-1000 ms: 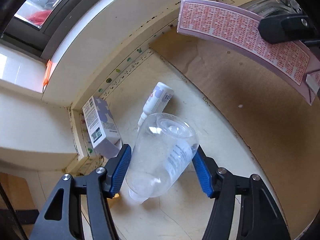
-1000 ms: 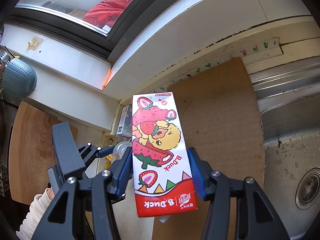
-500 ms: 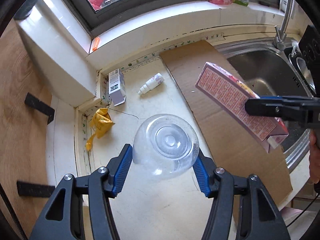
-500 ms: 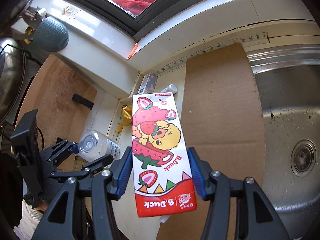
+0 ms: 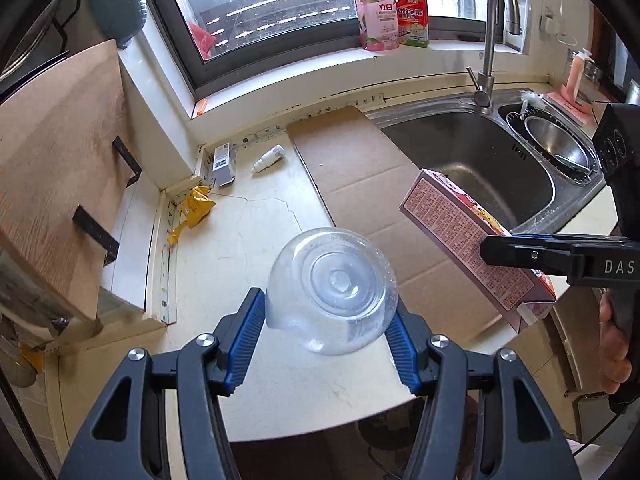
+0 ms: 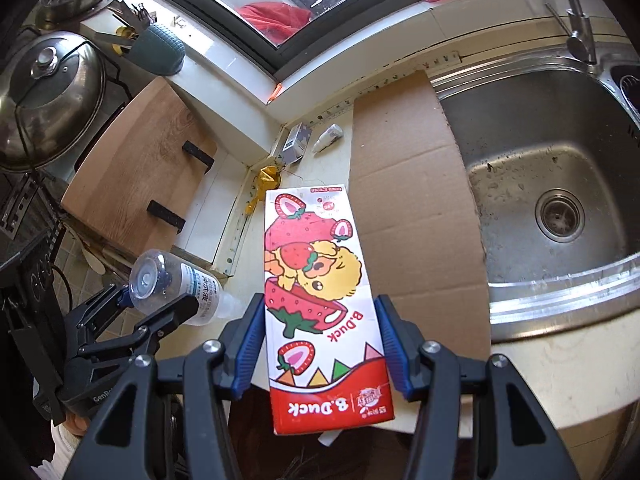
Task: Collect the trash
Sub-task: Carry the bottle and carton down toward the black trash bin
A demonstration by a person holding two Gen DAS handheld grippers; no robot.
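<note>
Holding trash in both grippers: left gripper [image 5: 328,334] clamped a clear bottle [image 5: 332,290], right gripper [image 6: 320,344] clamped a "B.Duck" strawberry carton [image 6: 320,300], both above the counter's [image 5: 240,248] front edge. Left on the counter at 11 o'clock: small box [image 5: 222,159], white bottle [image 5: 269,158], yellow wrapper [image 5: 196,208]. No bin in view.

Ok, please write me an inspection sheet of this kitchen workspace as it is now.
Surface: cracked cream countertop, flat brown cardboard sheet beside steel sink.
Job's things: clear plastic bottle; strawberry drink carton.
Clutter: small white box, white dropper bottle, yellow wrapper.
Grippers: left gripper shut on bottle; right gripper shut on carton.
Cables: nothing seen.
Surroundings: window, faucet, wooden board.
</note>
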